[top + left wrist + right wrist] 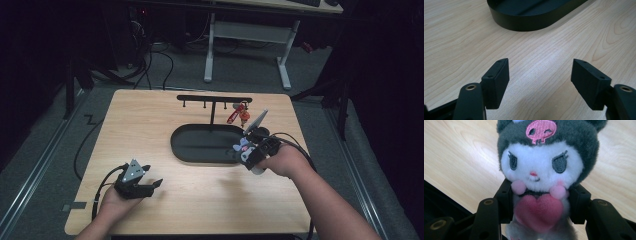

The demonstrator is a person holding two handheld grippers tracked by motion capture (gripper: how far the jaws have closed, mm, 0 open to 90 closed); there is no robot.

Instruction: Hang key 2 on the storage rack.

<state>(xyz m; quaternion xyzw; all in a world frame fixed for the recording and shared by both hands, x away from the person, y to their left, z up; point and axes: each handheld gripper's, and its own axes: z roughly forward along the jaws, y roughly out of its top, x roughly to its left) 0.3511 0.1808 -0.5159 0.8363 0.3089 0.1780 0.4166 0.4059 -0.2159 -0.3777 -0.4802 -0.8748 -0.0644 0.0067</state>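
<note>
A small plush doll point(541, 170) with a dark grey hood, a white face, a pink skull badge and a pink heart sits between the jaws of my right gripper point(540, 197), which is shut on its body. In the high view the right gripper point(243, 150) holds the plush doll point(240, 147) at the right end of the black oval tray point(200, 147). Above the tray's far side stands a black hook rack point(214, 99) with a red keychain point(237, 114) hanging from it. My left gripper point(152, 185) rests open near the table's front left, nothing between its pads point(496, 80).
The black oval tray's wall point(529, 22) lies ahead of the left gripper. Bare wooden table point(200, 200) spreads between both hands. A white-legged desk point(250, 35) and cables stand on the floor behind the table.
</note>
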